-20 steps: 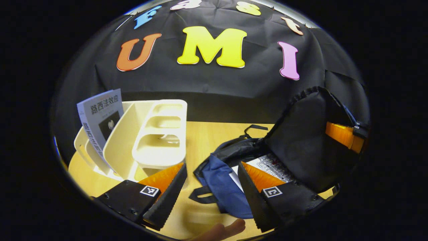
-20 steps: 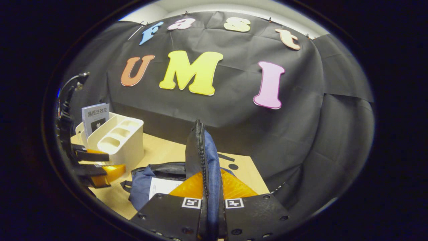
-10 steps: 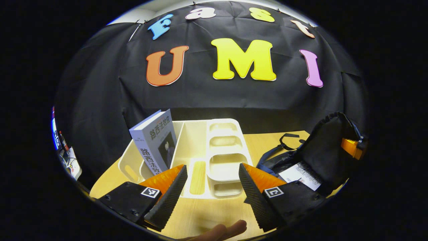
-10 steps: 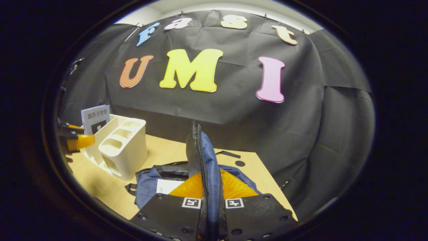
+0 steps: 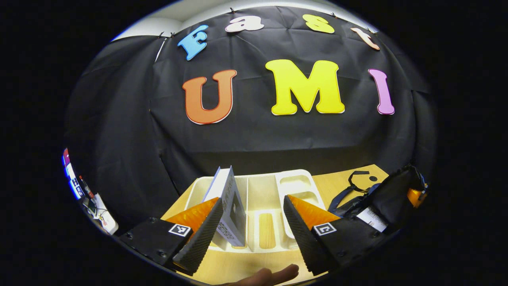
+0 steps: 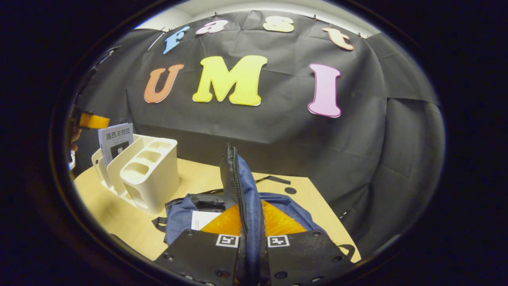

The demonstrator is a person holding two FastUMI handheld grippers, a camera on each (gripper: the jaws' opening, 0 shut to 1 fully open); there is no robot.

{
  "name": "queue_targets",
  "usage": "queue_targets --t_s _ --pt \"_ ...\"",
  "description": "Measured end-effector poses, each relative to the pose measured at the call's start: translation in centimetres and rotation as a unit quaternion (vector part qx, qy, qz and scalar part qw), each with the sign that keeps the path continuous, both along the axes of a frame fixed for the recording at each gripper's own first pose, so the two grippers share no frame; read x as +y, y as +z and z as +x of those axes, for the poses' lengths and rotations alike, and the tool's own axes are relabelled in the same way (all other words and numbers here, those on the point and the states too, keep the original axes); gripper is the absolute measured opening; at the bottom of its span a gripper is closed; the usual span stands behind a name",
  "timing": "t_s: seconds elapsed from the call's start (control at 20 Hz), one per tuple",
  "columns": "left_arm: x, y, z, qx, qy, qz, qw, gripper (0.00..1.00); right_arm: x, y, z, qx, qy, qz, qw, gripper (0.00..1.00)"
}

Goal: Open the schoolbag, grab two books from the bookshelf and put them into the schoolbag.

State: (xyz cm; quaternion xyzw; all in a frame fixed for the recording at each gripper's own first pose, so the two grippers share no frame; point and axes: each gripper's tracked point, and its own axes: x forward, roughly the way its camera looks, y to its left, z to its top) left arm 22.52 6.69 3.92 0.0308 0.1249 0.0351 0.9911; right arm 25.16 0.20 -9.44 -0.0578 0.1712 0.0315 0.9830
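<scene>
Two tools were in use at this moment. Left tool [image 5: 250, 222] hovered over the cream plastic bookshelf organiser [image 5: 262, 194] with its fingers spread wide, holding nothing. Grey-white paperback book [image 5: 230, 210] stood tilted in the organiser's left slot, just beside the left finger [image 5: 198, 234]; contact could not be judged. A bare fingertip of the person's hand [image 5: 270, 275] showed at the bottom edge of the left gripper view.

Right tool [image 6: 251, 234] was pressed together on the raised flap [image 6: 238, 186] of the dark blue fabric schoolbag [image 6: 178, 216], both fingers clamped on the flap's zippered edge, which stood upright between them. The schoolbag lay open on the pale wooden table [image 6: 119, 214], to the right of the organiser and near it. A white sheet or book cover [image 6: 202, 219] showed inside the bag's opening. In the left gripper view the lifted flap appeared at far right, with the same white item below it. A black strap [image 6: 274, 179] trailed on the table behind the bag.

In the right gripper view the left tool appeared at far left, above the book in the organiser.
</scene>
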Motion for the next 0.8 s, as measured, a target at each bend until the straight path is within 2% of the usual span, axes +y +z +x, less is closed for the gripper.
queue_targets --t_s 0.15,0.2,0.4,0.6,0.7,0.8 --pt "1.8 1.8 2.5 0.012 -0.001 -0.005 1.0 0.93 -0.2 0.0 -0.2 -0.003 -0.001 -0.005 1.0 0.1" --pt "2.7 2.0 3.5 0.017 0.0 -0.005 1.0 0.93 -0.2 0.1 -0.2 -0.004 0.001 -0.006 1.0 0.12" --pt "5.5 0.6 7.0 0.074 0.005 -0.016 0.997 0.94 -0.2 -0.1 -0.7 -0.007 0.003 -0.007 1.0 0.12" --pt "5.8 -3.0 9.0 0.177 -0.017 -0.051 0.983 0.94 0.2 -0.6 -1.1 -0.003 0.012 -0.015 1.0 0.1" --pt "6.0 -4.0 9.4 0.211 -0.025 -0.036 0.977 0.95 0.4 -0.9 -1.2 0.0 0.016 -0.02 1.0 0.12" --pt "6.5 -5.6 9.5 0.24 -0.014 -0.022 0.971 0.94 0.5 -1.0 -1.3 0.001 0.019 -0.021 1.0 0.12"
